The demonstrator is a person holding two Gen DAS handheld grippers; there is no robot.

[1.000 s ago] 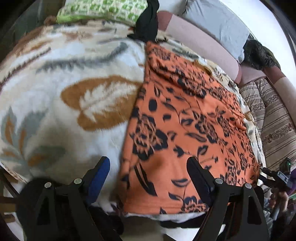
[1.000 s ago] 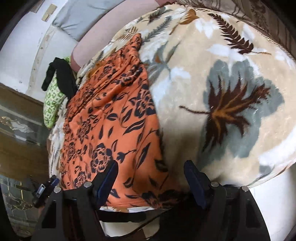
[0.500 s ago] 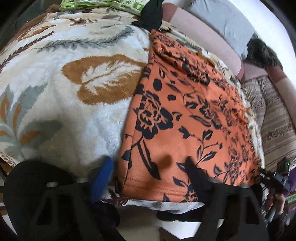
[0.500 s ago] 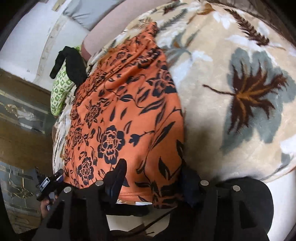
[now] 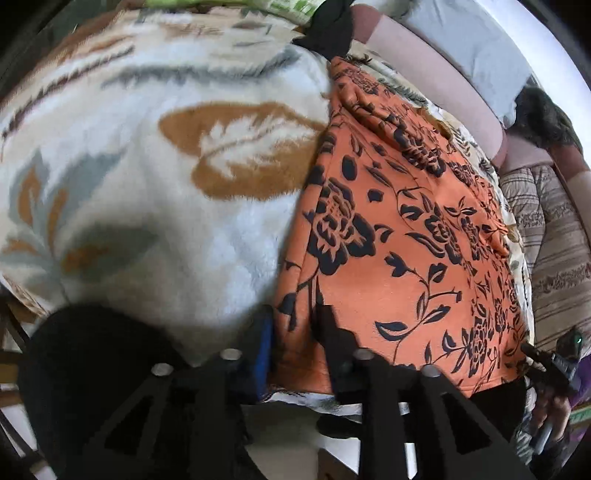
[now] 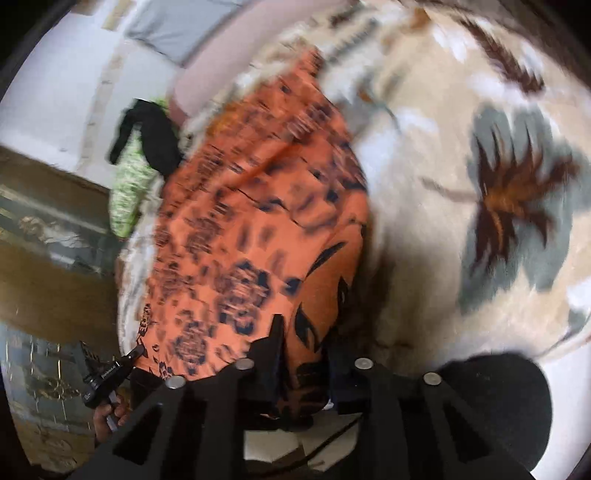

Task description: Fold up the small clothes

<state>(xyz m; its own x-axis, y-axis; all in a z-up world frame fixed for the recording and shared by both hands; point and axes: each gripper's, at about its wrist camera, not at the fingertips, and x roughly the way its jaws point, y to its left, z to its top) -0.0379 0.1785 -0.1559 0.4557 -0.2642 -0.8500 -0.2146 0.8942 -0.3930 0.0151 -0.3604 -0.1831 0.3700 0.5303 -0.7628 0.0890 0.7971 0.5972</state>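
Note:
An orange garment with black flowers (image 5: 406,240) lies flat on a leaf-patterned blanket (image 5: 147,184), running away from the near edge. My left gripper (image 5: 295,332) is at the garment's near left corner. Its jaws are closing, and the cloth is bunched between the blue pad and the black finger. In the blurred right wrist view, my right gripper (image 6: 304,339) is shut on the near right corner of the orange garment (image 6: 251,229), with a fold of cloth squeezed between its fingers. Each gripper also shows small at the other view's edge, held in a hand.
A black cloth (image 5: 328,33) and a green patterned cloth (image 6: 129,188) lie past the garment's far end. A pink cushion (image 5: 424,70) and a grey pillow (image 5: 472,40) run behind. Striped bedding (image 5: 554,240) lies to the right. A dark wooden cabinet (image 6: 37,221) stands beyond the bed.
Both grippers came down onto the garment's near hem and their jaws narrowed from wide open onto the two corners. The cloth now bunches between the fingers.

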